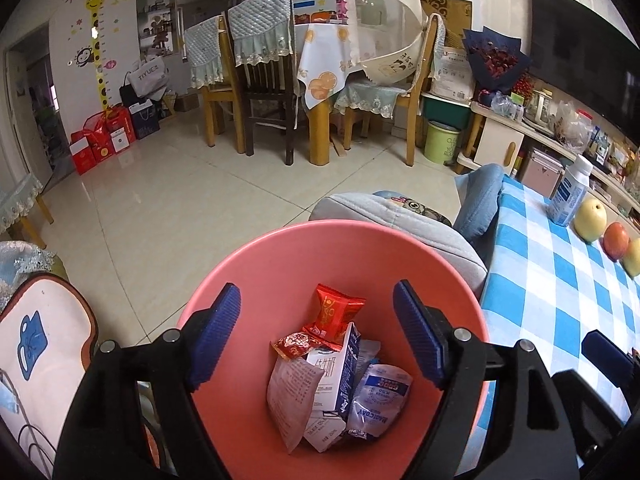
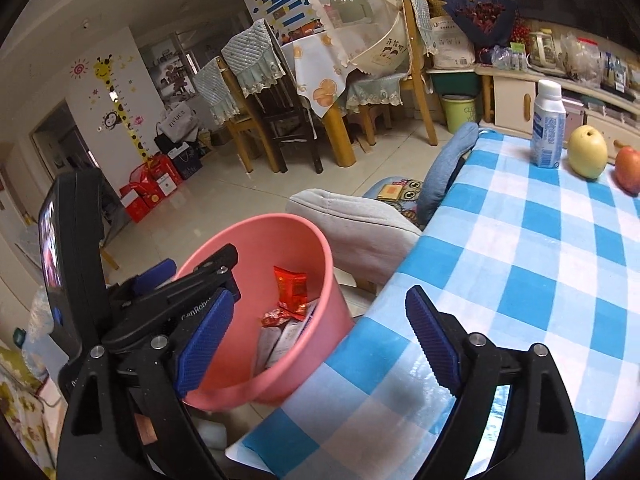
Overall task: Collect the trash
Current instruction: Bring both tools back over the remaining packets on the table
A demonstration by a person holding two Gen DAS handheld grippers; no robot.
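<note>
You had both the left gripper and right gripper wide open, empty, over the pink bin, probably because the red wrappers lay inside already.

Domestic dining and living area. The floor is laid with glossy pale tiles that reflect the light. A dining table under an orange-print cloth stands at centre, ringed by wooden chairs with quilted, lace-edged covers; a mesh food cover rests tilted on it. The white wall at left bears a giraffe height chart, with red gift boxes and bags at its foot. A green bucket stands beside a low cream cabinet along the right wall, its top crowded with items.
</note>
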